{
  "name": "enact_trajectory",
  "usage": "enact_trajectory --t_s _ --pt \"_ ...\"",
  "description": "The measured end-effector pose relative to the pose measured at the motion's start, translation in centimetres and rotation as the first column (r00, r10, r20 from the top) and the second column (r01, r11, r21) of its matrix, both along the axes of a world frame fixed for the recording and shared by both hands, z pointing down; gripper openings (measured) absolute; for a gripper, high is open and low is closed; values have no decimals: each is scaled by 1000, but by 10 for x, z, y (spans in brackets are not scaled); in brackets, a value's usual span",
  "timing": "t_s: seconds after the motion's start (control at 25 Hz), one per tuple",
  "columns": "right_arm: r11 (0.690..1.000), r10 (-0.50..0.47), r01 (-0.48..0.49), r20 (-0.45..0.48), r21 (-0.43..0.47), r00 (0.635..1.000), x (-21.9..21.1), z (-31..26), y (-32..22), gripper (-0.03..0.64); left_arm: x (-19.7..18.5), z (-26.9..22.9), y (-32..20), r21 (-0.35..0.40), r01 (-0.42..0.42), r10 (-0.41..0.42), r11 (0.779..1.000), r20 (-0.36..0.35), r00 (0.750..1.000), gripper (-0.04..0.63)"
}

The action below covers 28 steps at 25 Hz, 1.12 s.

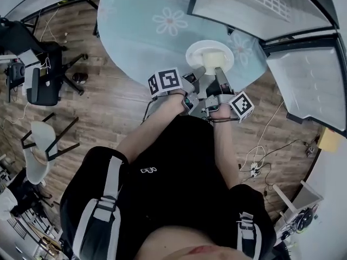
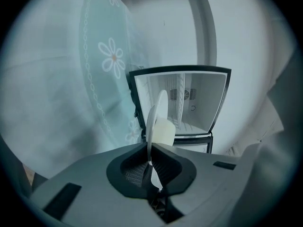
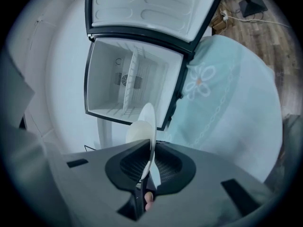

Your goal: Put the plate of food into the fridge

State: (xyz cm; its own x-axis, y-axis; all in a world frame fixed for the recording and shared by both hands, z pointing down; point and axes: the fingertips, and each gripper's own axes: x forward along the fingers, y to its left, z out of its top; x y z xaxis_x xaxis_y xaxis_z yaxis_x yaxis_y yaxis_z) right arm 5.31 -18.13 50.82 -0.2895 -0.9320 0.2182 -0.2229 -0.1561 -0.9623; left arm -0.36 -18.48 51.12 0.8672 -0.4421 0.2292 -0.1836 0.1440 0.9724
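A white plate (image 1: 209,52) carries a pale yellow block of food (image 1: 213,59) and lies over the near edge of the round table (image 1: 146,31). My left gripper (image 1: 199,72) is shut on its near-left rim, and my right gripper (image 1: 221,76) is shut on the near-right rim. In the left gripper view the plate (image 2: 156,119) stands edge-on between the left gripper (image 2: 150,167) pads, with the food (image 2: 164,131) on its right face. The right gripper view shows the plate (image 3: 149,124) clamped in the right gripper (image 3: 150,167), with the food (image 3: 136,132) to its left. The open fridge (image 1: 312,80) stands to the right.
The fridge door (image 1: 255,4) is swung open beyond the table; the white compartment (image 3: 128,79) shows a shelf and back vents. A pale blue flowered cloth covers the table. A black office chair (image 1: 43,75), a white chair (image 1: 40,150) and floor cables (image 1: 255,167) surround me.
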Motion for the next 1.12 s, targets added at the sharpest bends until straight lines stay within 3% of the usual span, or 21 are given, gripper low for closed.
enact_trajectory --t_s 0.16,0.28,0.44,0.64,1.12 --pt "999 -45 45 -69 4 997 -3 -4 -17 38 -3 3 -16 -31 31 -33 999 -45 998 21" --pt "999 -49 48 -61 -18 997 1 5 -18 40 4 14 -19 -54 27 -30 998 -51 998 20" --pt "999 -30 29 -54 -22 998 19 7 -24 41 21 8 -27 -21 5 -5 1000 -28 1000 17" --pt "997 -81 82 -85 12 993 14 -1 -47 41 14 3 -48 -10 74 -75 997 -33 997 15" --pt "994 -106 106 18 28 994 66 -5 -79 43 68 -4 -77 -1 99 -99 995 28 995 15"
